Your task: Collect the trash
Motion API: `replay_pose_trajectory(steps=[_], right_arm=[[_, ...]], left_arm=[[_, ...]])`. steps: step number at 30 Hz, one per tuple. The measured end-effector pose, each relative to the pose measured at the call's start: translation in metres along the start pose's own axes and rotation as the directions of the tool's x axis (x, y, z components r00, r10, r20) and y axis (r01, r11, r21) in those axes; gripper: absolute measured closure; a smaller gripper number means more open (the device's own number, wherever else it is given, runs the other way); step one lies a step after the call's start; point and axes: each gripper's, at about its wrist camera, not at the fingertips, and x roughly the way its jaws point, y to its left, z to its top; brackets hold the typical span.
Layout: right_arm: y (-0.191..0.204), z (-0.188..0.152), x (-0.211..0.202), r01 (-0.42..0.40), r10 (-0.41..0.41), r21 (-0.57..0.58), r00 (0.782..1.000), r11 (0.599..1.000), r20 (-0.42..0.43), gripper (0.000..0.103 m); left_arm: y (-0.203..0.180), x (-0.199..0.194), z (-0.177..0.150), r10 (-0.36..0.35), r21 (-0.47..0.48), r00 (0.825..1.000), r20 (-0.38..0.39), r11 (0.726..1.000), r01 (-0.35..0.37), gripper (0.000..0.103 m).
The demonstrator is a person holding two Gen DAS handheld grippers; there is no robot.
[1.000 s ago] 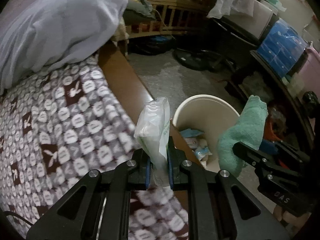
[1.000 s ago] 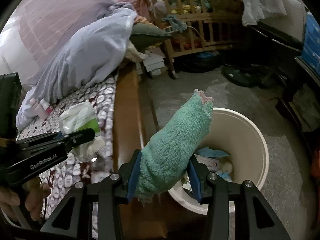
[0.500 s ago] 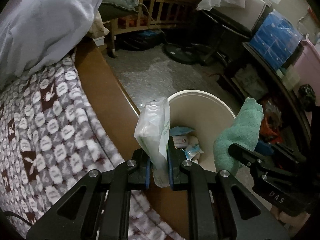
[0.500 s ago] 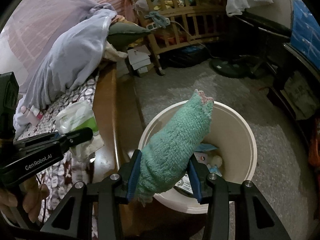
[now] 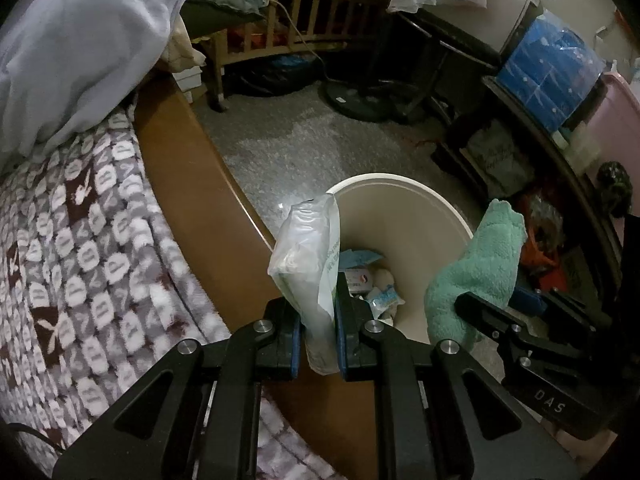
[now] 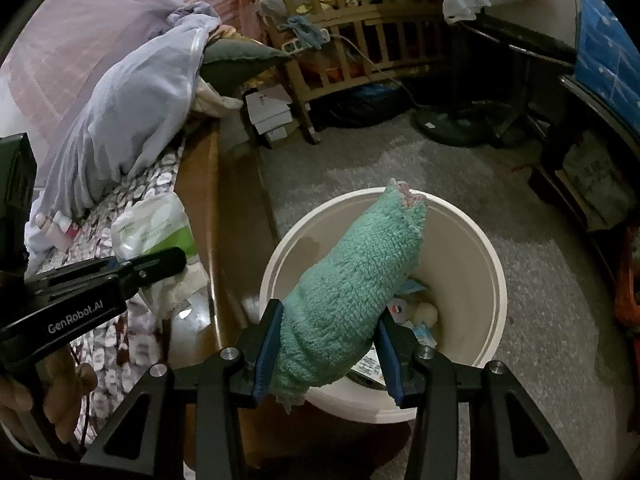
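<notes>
My left gripper (image 5: 316, 336) is shut on a white and green plastic wipes packet (image 5: 308, 256), held over the bed's wooden edge beside the near rim of a cream trash bin (image 5: 404, 200). The packet also shows in the right wrist view (image 6: 154, 228). My right gripper (image 6: 326, 344) is shut on a green fluffy cloth (image 6: 356, 280) and holds it above the bin (image 6: 460, 220). The cloth also shows in the left wrist view (image 5: 480, 272). The bin holds several wrappers and papers (image 5: 372, 284).
A bed with a patterned blanket (image 5: 76, 240) and a wooden side rail (image 5: 188, 176) lies at the left, with a pale blue sheet (image 5: 80, 40) heaped on it. A wooden crib (image 6: 360, 28), a fan base (image 5: 360, 96) and cluttered shelves (image 5: 560, 128) ring the grey floor.
Both grippers have moved away from the bed towards the bin with their loads. The bin now sits larger and more central in both views.
</notes>
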Motion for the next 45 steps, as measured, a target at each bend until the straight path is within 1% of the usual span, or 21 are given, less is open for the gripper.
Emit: replay_pose_trajectory(steps=[14, 18, 19, 20, 22, 23, 24, 26, 31, 33, 36, 37, 39, 43, 45], right_arm=[[-0.009, -0.003, 0.006, 0.006, -0.005, 0.019, 1.000, 1.000, -0.015, 0.060], [-0.016, -0.002, 0.008, 0.027, -0.027, 0.035, 1.000, 0.999, -0.009, 0.060], [-0.017, -0.002, 0.008, 0.040, -0.040, 0.034, 0.999, 0.999, -0.009, 0.056], [-0.018, -0.002, 0.008, 0.057, -0.057, 0.039, 0.998, 0.998, -0.006, 0.054], [-0.021, -0.002, 0.008, 0.055, -0.055, 0.053, 0.998, 0.997, -0.004, 0.053], [-0.023, -0.002, 0.008, 0.049, -0.049, 0.064, 0.999, 0.997, -0.004, 0.053], [-0.025, -0.002, 0.007, 0.048, -0.048, 0.072, 0.999, 0.996, -0.005, 0.053], [-0.025, -0.003, 0.008, 0.047, -0.046, 0.075, 0.999, 0.996, -0.010, 0.052], [-0.021, -0.009, 0.005, 0.045, -0.044, 0.082, 0.999, 0.996, -0.006, 0.051], [-0.018, -0.013, 0.001, 0.059, -0.060, 0.073, 0.998, 0.996, 0.014, 0.051], [-0.008, -0.016, -0.005, 0.077, -0.080, 0.070, 0.995, 0.995, 0.053, 0.049], [-0.005, -0.017, -0.008, 0.085, -0.089, 0.066, 0.994, 0.994, 0.067, 0.048], [0.004, -0.017, -0.016, 0.108, -0.113, 0.051, 0.988, 0.993, 0.101, 0.047], [0.018, -0.018, -0.035, 0.140, -0.142, 0.024, 0.976, 0.990, 0.165, 0.042], [0.025, -0.019, -0.047, 0.152, -0.153, 0.021, 0.967, 0.988, 0.201, 0.042]], left_arm=[[-0.008, 0.013, 0.003, -0.014, 0.021, 1.000, -0.023, 1.000, 0.014, 0.092], [-0.013, 0.014, 0.004, -0.047, 0.034, 0.999, -0.016, 0.998, 0.048, 0.092], [-0.014, 0.014, 0.005, -0.064, 0.029, 0.998, -0.013, 0.998, 0.064, 0.091], [-0.014, 0.013, 0.005, -0.085, 0.025, 0.996, -0.013, 0.996, 0.085, 0.090], [-0.015, 0.012, 0.005, -0.115, 0.023, 0.993, -0.018, 0.993, 0.115, 0.078], [-0.015, 0.012, 0.004, -0.118, 0.023, 0.993, -0.014, 0.993, 0.118, 0.061], [-0.015, 0.010, 0.004, -0.123, 0.022, 0.992, -0.007, 0.992, 0.123, 0.049], [-0.013, 0.008, 0.003, -0.131, 0.011, 0.991, 0.006, 0.991, 0.131, 0.046], [-0.006, 0.003, -0.002, -0.090, 0.009, 0.996, 0.008, 0.996, 0.090, 0.046], [-0.005, -0.001, -0.006, -0.069, 0.023, 0.997, 0.018, 0.997, 0.069, 0.046], [-0.005, -0.012, -0.013, -0.022, 0.060, 0.998, 0.056, 0.998, 0.019, 0.046], [-0.005, -0.019, -0.017, 0.006, 0.075, 0.997, 0.082, 0.997, -0.012, 0.046], [-0.005, -0.030, -0.022, 0.041, 0.085, 0.991, 0.124, 0.995, -0.052, 0.046], [0.005, -0.054, -0.033, 0.042, 0.060, 0.981, 0.190, 0.997, -0.054, 0.046], [0.008, -0.065, -0.036, 0.048, 0.049, 0.975, 0.218, 0.997, -0.060, 0.046]])
